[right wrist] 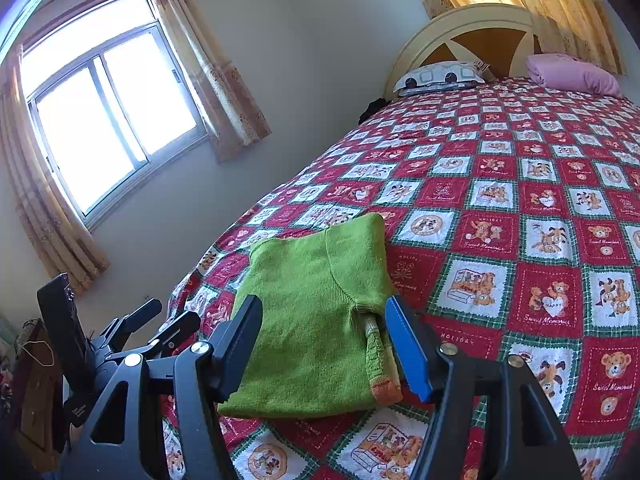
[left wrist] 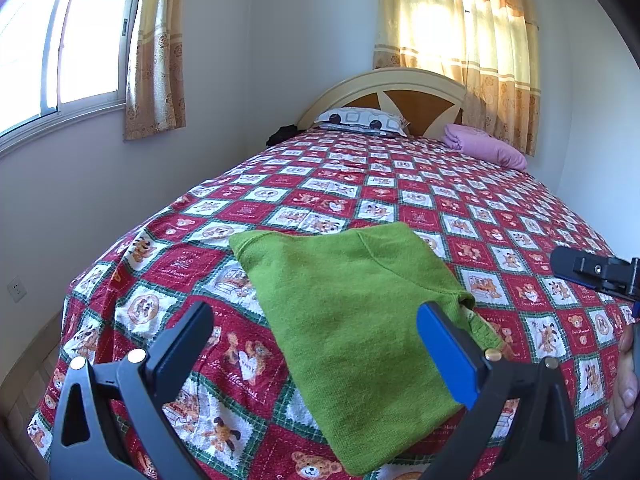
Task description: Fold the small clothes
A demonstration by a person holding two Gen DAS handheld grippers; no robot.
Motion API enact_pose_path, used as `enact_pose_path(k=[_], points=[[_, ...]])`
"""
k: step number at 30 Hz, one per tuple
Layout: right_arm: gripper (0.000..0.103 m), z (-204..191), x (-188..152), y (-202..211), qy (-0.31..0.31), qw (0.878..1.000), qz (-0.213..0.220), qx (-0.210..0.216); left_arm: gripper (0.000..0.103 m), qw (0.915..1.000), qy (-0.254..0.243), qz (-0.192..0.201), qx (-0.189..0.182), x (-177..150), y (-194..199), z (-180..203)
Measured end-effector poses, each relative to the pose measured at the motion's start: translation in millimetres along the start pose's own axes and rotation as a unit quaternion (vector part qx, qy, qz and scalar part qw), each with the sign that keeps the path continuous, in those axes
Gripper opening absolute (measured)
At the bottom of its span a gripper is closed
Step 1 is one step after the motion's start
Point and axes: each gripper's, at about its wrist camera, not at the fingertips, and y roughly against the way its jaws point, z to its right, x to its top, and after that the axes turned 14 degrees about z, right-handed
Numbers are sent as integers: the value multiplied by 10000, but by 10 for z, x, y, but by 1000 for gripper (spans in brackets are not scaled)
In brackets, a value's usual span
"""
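Note:
A green knitted garment (left wrist: 352, 320) lies folded into a compact rectangle on the patchwork bedspread (left wrist: 500, 240), near the foot of the bed. In the right wrist view the garment (right wrist: 312, 320) shows a sleeve with an orange cuff (right wrist: 386, 390) sticking out of its right side. My left gripper (left wrist: 315, 314) is open, its fingers held apart above the garment and pressing on nothing. My right gripper (right wrist: 323, 306) is also open, hovering over the garment's near edge, the blue finger (right wrist: 408, 352) just right of the cuffed sleeve. Each gripper shows at the edge of the other's view: right gripper (left wrist: 596, 272), left gripper (right wrist: 164, 320).
A patterned pillow (left wrist: 360, 120) and a pink folded blanket (left wrist: 484, 146) lie by the headboard (left wrist: 400, 88). The bed's left edge (left wrist: 76, 280) drops toward a wall with a window (left wrist: 60, 40). A hand (left wrist: 628, 384) shows at the right border.

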Motion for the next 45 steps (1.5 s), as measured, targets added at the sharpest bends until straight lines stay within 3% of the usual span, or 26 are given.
enact_pose_path(k=[25, 45], points=[[65, -49, 36, 72, 84, 9996, 251, -19, 103, 9998, -140, 112, -117, 89, 55, 65], [65, -97, 5, 33, 119, 9998, 165, -3, 103, 9994, -249, 101, 206, 41, -21, -42]])
